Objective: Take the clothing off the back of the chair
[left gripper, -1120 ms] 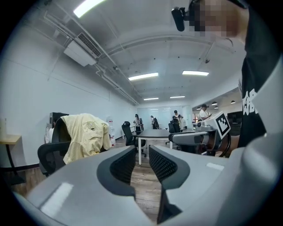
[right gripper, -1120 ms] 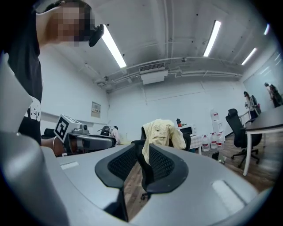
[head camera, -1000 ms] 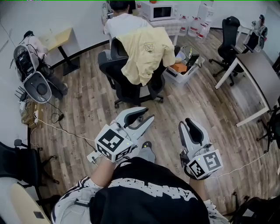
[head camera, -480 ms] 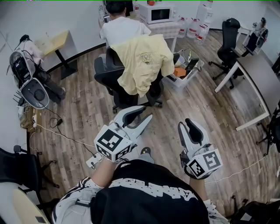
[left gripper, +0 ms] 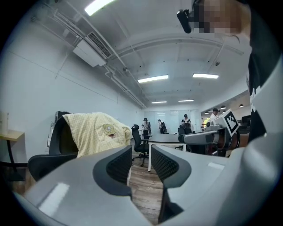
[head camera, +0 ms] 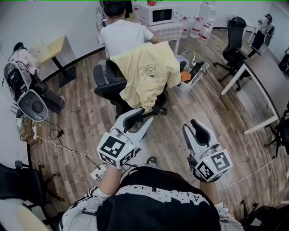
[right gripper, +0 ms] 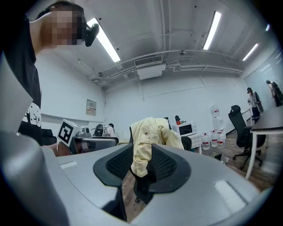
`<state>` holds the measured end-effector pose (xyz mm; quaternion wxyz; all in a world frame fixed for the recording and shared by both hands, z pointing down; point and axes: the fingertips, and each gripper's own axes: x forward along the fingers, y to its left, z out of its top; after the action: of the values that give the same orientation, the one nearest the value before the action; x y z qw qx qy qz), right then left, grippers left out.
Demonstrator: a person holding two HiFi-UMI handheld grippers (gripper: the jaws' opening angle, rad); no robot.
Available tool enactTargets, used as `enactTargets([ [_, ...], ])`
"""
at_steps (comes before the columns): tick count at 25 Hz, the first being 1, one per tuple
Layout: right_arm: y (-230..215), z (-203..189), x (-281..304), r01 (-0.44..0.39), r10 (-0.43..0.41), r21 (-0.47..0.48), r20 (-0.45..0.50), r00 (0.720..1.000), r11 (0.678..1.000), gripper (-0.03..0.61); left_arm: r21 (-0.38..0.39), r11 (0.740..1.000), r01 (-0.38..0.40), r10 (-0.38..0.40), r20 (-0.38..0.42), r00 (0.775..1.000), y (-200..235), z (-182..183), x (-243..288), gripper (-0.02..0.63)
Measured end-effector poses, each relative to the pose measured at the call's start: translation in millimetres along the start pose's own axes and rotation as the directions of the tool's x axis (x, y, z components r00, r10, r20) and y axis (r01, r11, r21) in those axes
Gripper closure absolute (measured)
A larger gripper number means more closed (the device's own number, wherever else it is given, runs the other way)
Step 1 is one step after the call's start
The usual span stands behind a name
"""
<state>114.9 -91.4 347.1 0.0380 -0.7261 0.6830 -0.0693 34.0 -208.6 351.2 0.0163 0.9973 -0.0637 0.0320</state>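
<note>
The yellow shirt (head camera: 146, 74) hangs over the backrest of the black office chair (head camera: 110, 83). It is draped across the top edge, its long axis running down the back toward the floor, with the embroidered patch facing the person holding the grippers. In the head view it lies at about 12 o'clock from the left gripper (head camera: 143, 118) and about 11 o'clock from the right gripper (head camera: 195, 127). The left looks the nearer of the two, its tips close under the hanging hem, but both gripper views show open floor between jaws and cloth, so neither touches it. Seen along the left gripper's own jaws the shirt sits off at 10 o'clock; along the right gripper's it stands dead ahead at 12, framed in the gap. Both grippers are held level, side by side and pointing at the chair. Each pair of jaws is spread and opening, with nothing between the pads. The reach looks short, and the coming move turns on closing that gap and taking the cloth near the top edge. Beyond the chair, at 12 o'clock, a seated person in white (head camera: 122, 36) faces a microwave (head camera: 158, 13), with a plastic bin (head camera: 192, 70) at 2 o'clock of the chair and a grey table (head camera: 264, 74) at 3 o'clock.
</note>
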Motion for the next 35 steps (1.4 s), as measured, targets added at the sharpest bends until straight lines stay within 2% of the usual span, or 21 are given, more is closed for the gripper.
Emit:
enactTargets([
  [7,-17.1,1.4,41.1,-0.018,0.018,0.007,0.002,1.0,1.0,0.419,0.004,0.999,-0.038,0.038,-0.021,0.999,37.7,-6.5,17.8,0.474],
  [13,-32.3,-0.5,77.8,-0.039,0.039,0.007,-0.003,0.999,0.999,0.412,0.02,0.999,-0.043,0.043,0.006,0.999,59.9,-4.4,30.0,0.463],
  [16,-41.2,-0.7,92.3,-0.046,0.047,0.013,-0.003,0.999,0.999,0.405,0.037,0.997,-0.071,0.072,-0.015,0.997,70.7,-8.3,38.5,0.46],
  [21,-67.3,6.0,115.3,-0.075,0.075,0.013,-0.008,0.997,0.997,0.396,0.038,0.992,-0.121,0.122,-0.026,0.992,79.4,-8.2,54.6,0.417],
  [28,-101.4,29.7,161.6,-0.175,0.174,-0.025,-0.026,0.984,0.984,0.36,0.006,0.972,-0.234,0.234,-0.002,0.972,99.4,8.2,81.6,0.314],
  [31,-109.3,31.2,178.3,-0.217,0.216,-0.026,-0.032,0.976,0.976,0.351,0.005,0.964,-0.267,0.267,-0.017,0.963,105.9,7.2,91.8,0.299],
  [35,-106.8,24.7,199.3,-0.28,0.279,-0.007,-0.038,0.959,0.96,0.35,0.039,0.954,-0.298,0.3,-0.07,0.951,114.2,0.4,99.5,0.298],
])
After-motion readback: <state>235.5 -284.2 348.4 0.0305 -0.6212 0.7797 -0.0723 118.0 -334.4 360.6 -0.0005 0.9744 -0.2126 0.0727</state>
